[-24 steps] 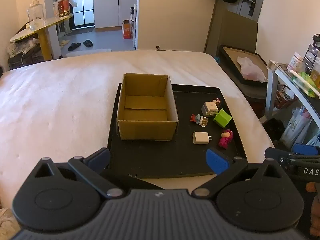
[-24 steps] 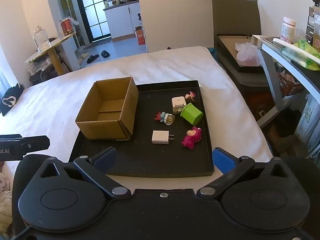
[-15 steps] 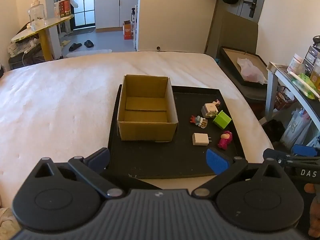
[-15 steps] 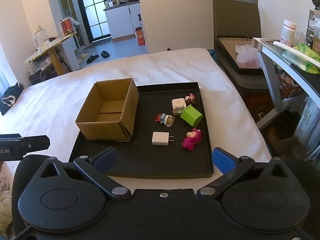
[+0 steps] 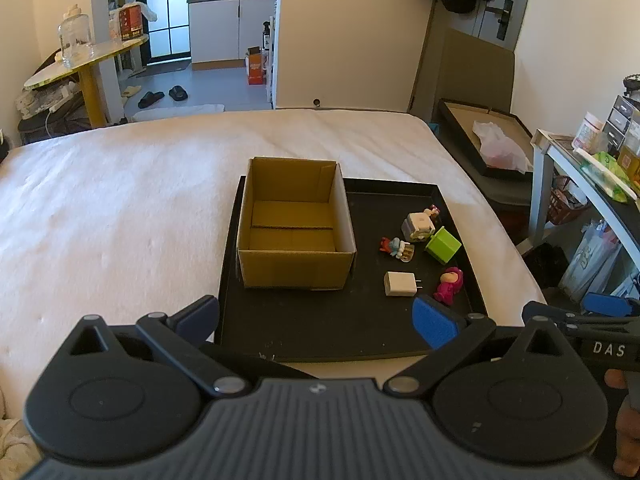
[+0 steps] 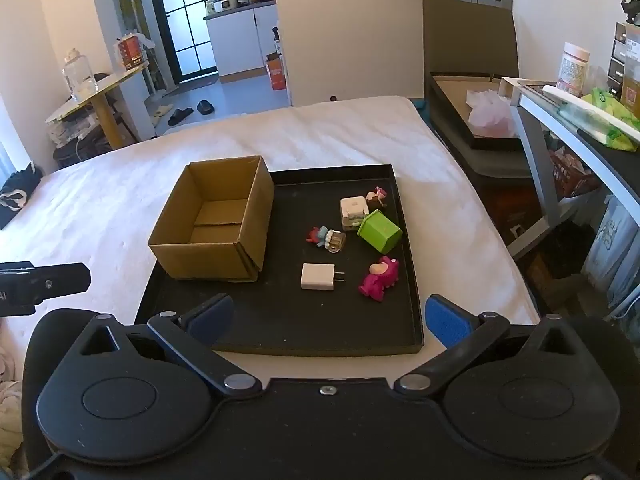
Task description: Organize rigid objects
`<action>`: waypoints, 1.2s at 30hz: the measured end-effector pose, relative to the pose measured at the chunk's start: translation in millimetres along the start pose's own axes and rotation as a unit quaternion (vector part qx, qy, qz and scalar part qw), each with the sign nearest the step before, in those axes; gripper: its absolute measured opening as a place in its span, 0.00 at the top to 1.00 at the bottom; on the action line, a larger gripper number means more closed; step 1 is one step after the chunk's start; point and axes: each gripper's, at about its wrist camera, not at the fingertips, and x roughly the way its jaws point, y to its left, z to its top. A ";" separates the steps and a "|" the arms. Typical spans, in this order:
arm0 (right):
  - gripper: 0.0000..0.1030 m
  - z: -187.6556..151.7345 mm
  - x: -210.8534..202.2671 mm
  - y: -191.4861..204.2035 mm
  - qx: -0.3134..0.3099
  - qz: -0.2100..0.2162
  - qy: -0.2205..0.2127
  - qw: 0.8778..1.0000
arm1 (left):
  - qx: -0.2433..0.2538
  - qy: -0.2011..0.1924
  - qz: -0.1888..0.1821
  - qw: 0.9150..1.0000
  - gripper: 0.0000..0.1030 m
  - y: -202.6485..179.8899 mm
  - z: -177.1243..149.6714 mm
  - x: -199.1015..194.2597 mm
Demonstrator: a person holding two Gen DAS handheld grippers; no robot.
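empty cardboard box (image 5: 295,224), toys beside, black tray (image 5: 320,332)

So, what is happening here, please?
A person holds a gripper in each hand above a black tray on a bed. The left gripper and the right gripper are both open and hold nothing. The cardboard box on the tray is empty. The white charger, green cube, pink toy and other small toys lie beside it, untouched.

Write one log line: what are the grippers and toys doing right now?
left gripper: open, empty | right gripper: open, empty | cardboard box: empty, on black tray | toys, white charger: beside box
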 end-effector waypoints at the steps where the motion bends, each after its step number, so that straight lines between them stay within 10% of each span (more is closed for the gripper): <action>1: 0.00 -0.3 -0.1 0.2 0.001 -0.001 0.000 1.000 | 0.002 0.000 0.000 1.000 0.01 -1.5 0.6 0.2; 36: 0.00 0.5 -1.9 -1.4 0.000 -0.013 0.000 1.000 | 0.002 0.001 -0.003 1.000 0.01 -3.5 2.4 -1.0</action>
